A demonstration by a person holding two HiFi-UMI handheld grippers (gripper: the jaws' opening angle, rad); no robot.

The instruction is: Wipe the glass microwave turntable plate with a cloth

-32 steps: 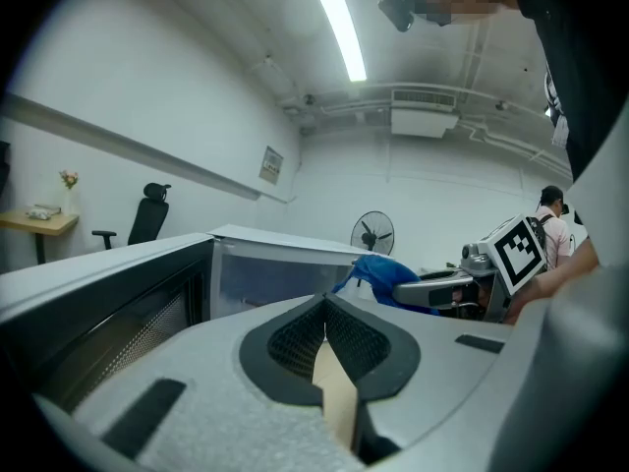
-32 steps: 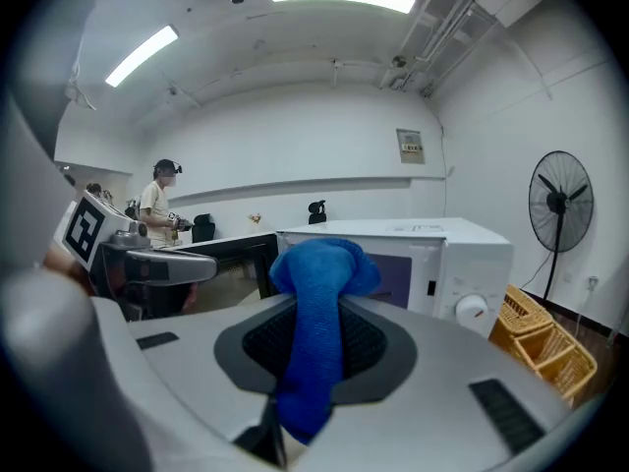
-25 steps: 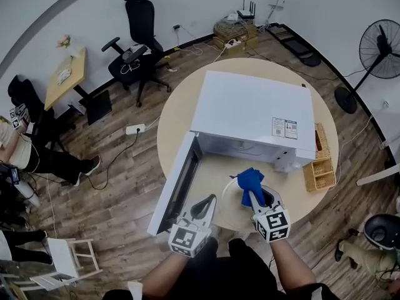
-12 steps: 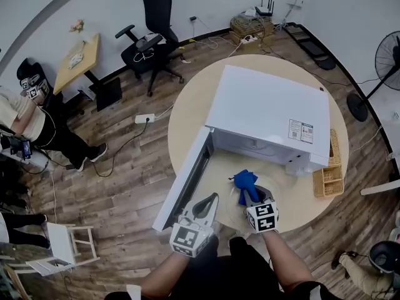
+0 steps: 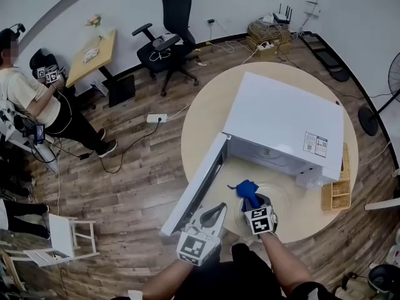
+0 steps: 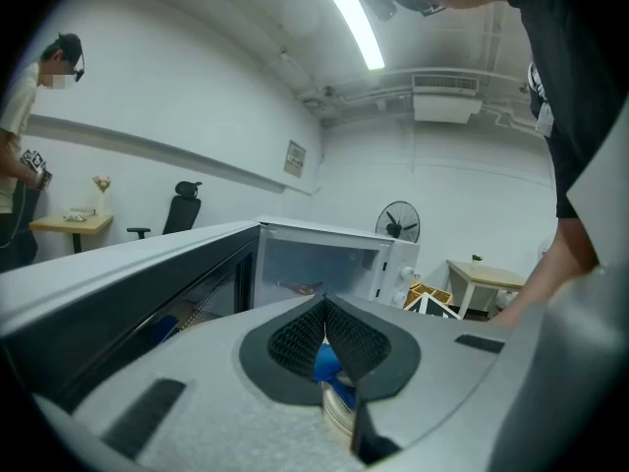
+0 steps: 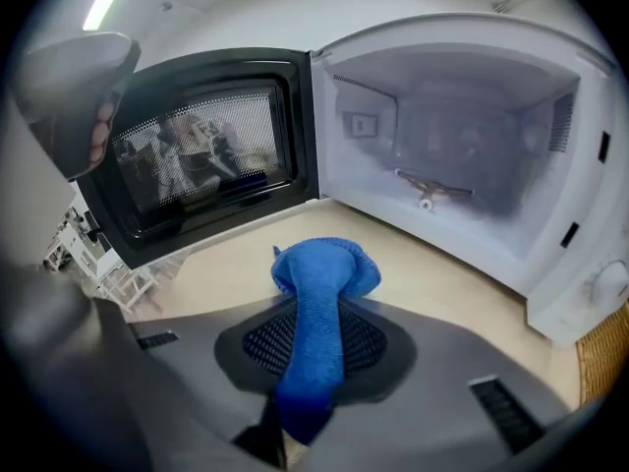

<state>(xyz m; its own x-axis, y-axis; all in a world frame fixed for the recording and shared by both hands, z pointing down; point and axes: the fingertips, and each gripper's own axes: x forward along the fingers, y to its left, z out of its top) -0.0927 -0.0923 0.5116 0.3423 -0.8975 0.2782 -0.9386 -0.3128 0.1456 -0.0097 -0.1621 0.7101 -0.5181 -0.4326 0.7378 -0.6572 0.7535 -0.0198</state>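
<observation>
Right gripper [image 5: 252,199]: jaws clamping bunched blue microfibre cloth [image 5: 247,187] over round clear glass turntable plate [image 5: 289,195], lying on round wooden table [image 5: 206,114]. Left gripper [image 5: 216,209]: jaws resting together, empty. Recommended: pressing cloth flat, circling rimward.

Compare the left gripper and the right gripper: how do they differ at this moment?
The right gripper clamps the blue cloth; the left gripper is shut on nothing. The right gripper is over the glass plate; the left gripper is beside it, near the open door. Both carry marker cubes and point towards the microwave.
</observation>
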